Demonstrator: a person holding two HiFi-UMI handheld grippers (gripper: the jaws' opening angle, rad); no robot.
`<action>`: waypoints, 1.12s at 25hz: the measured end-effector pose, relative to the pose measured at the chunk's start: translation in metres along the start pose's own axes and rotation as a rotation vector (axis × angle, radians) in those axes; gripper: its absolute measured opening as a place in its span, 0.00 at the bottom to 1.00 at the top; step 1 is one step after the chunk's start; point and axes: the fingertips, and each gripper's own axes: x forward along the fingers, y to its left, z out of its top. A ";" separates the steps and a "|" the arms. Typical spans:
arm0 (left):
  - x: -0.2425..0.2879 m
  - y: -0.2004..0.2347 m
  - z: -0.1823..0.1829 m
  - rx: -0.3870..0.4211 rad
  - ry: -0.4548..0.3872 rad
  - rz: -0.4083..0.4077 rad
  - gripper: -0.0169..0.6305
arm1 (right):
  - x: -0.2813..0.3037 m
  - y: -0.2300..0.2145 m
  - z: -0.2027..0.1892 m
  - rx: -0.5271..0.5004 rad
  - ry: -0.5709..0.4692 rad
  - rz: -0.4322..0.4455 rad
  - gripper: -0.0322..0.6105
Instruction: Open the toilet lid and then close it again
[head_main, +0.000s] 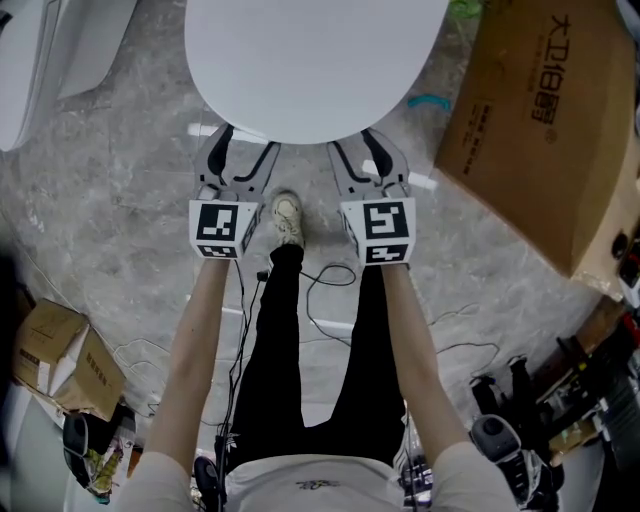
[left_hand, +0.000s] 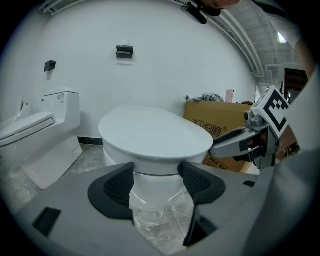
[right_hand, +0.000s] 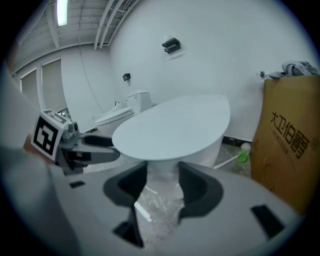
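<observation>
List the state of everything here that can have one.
Toilet lid: closed, lying flat.
Left hand-held gripper: open, empty, at the lid's front edge.
Right hand-held gripper: open, empty, at the lid's front edge.
Cardboard box: standing right of the lid; flaps unclear.

The person holds both bare forearms stretched forward and down, side by side and roughly parallel. The left arm (head_main: 200, 340) carries the left gripper (head_main: 246, 150) and the right arm (head_main: 410, 340) carries the right gripper (head_main: 357, 150). Both grippers point toward the far side, level with each other and a little apart. Each gripper's jaws stand apart, clasping nothing. The marker cubes (head_main: 221, 229) sit at the near ends, over the hands. A leg (head_main: 285, 330) in black reaches forward between the arms, and its pale shoe (head_main: 287, 216) is between the two grippers.
</observation>
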 end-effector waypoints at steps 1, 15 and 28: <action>-0.001 0.000 0.001 -0.002 0.000 -0.001 0.51 | -0.001 0.001 0.000 -0.003 0.001 0.004 0.38; -0.022 -0.007 0.045 0.018 -0.075 0.007 0.51 | -0.028 0.001 0.035 -0.002 -0.038 0.046 0.38; -0.050 -0.014 0.108 0.042 -0.140 -0.022 0.52 | -0.064 0.004 0.090 0.020 -0.063 0.059 0.39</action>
